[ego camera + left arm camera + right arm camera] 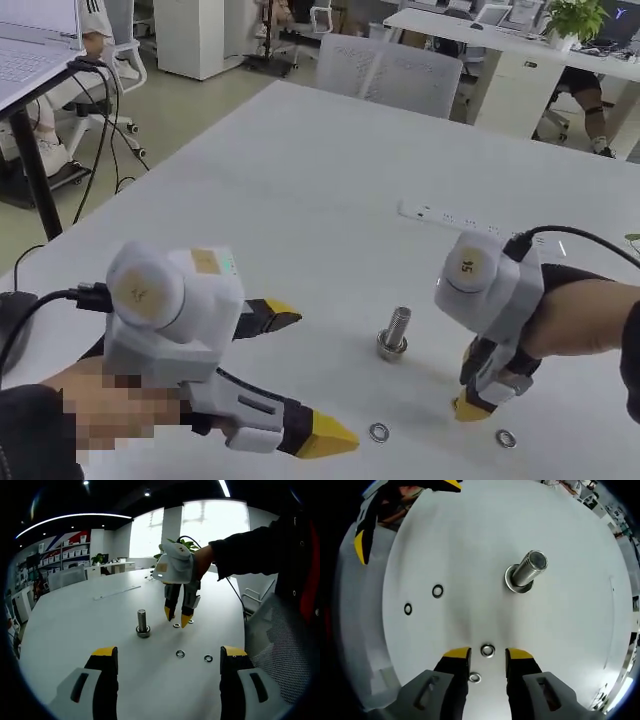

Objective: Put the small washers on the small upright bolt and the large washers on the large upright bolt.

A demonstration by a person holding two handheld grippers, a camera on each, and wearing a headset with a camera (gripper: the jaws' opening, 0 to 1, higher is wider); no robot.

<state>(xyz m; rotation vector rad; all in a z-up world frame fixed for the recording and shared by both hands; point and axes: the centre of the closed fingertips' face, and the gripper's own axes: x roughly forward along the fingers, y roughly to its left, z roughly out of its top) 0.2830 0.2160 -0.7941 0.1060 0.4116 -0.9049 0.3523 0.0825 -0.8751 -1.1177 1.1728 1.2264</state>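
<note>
At the bottom centre of the right gripper view, the right tool is straddling a washer on the counter, jaws apart and gripping nothing. Next I'm expecting a pinch, then a carry to the upright bolt at upper right. The left tool is idling with its jaws wide apart.

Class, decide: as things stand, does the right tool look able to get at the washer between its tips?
Likely yes: the right tool is open, the washer lies between its tips, nothing blocking.

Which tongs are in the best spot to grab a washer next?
The right tongs: they point down, open, with a washer right between their tips. The left tongs are open but sit farther from any washer.
</note>
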